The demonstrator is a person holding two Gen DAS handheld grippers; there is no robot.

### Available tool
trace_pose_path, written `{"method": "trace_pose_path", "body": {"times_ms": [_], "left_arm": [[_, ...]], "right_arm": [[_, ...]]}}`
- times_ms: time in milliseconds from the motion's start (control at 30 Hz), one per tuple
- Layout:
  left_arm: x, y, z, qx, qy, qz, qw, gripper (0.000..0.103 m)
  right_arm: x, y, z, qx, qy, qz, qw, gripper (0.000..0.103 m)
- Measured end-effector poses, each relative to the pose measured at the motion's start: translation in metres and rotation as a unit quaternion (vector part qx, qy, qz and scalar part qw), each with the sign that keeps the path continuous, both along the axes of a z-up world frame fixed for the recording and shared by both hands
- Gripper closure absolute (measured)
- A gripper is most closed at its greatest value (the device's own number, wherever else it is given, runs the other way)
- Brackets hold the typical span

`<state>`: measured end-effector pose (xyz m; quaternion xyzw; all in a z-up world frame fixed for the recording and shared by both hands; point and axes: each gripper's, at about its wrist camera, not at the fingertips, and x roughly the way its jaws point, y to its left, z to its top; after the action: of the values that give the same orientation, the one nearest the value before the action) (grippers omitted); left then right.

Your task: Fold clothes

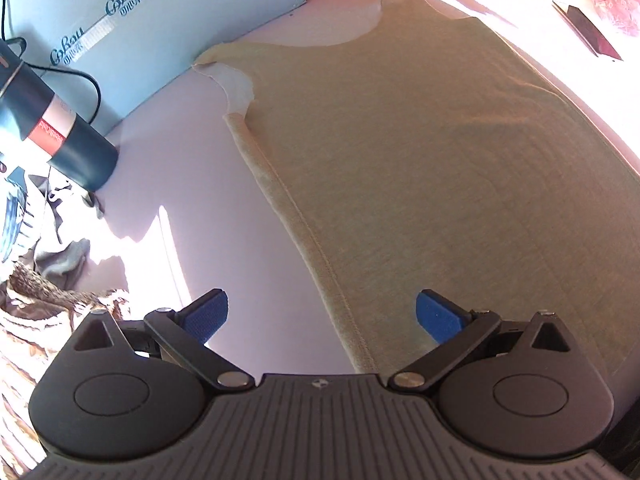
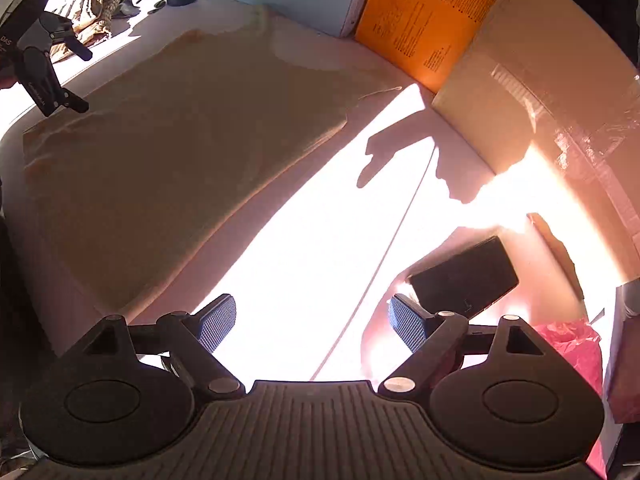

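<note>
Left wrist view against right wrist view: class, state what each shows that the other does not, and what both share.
Only the left wrist view shows the left gripper from behind, open, astride the beige garment's stitched side edge. Only the right wrist view shows the open right gripper over sunlit table, beside a black box. Both show the garment lying flat and the light blue box.

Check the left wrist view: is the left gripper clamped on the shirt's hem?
No. The left gripper is open, its pads apart above the tan shirt.
</note>
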<state>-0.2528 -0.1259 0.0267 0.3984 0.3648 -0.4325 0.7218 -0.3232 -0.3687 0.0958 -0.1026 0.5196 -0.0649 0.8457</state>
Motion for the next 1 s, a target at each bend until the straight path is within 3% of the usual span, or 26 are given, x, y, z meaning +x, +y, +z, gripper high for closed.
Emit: {"method": "trace_pose_path", "body": {"times_ms": [67,200,267,333,467,600,700,867,1000], "left_arm": [[0.025,-0.003,0.025,-0.005,-0.041,-0.014,0.9991,0.002],[0.086,0.0,0.066,-0.066,-0.022,0.038,0.9968,0.001],[0.118,0.002,0.086,-0.098,-0.01,0.065,0.993,0.0],[0.149,0.004,0.106,-0.129,0.002,0.093,0.9873,0.0],[0.194,-0.025,0.057,-0.165,0.064,0.13,0.9755,0.0],[0.239,-0.074,0.014,-0.185,0.061,0.166,0.9668,0.001],[0.27,-0.109,-0.012,-0.2,0.073,0.19,0.9583,0.001],[0.311,-0.156,-0.046,-0.21,0.067,0.209,0.9527,0.0],[0.331,-0.167,-0.063,-0.208,0.067,0.223,0.95,0.0]], "right_arm": [[0.023,-0.008,0.019,-0.034,0.001,0.037,0.999,0.02],[0.074,-0.025,0.06,-0.106,-0.02,0.114,0.988,0.012],[0.1,-0.039,0.075,-0.106,-0.067,0.106,0.986,0.007],[0.128,-0.061,0.075,-0.058,-0.116,0.065,0.989,0.006],[0.179,-0.103,0.031,0.06,-0.148,-0.02,0.987,0.009],[0.216,-0.119,-0.017,0.099,-0.158,-0.054,0.981,0.012],[0.243,-0.13,-0.049,0.117,-0.152,-0.065,0.979,0.02],[0.27,-0.155,-0.087,0.138,-0.148,-0.081,0.976,0.024],[0.277,-0.168,-0.111,0.148,-0.145,-0.086,0.974,0.041]]}}
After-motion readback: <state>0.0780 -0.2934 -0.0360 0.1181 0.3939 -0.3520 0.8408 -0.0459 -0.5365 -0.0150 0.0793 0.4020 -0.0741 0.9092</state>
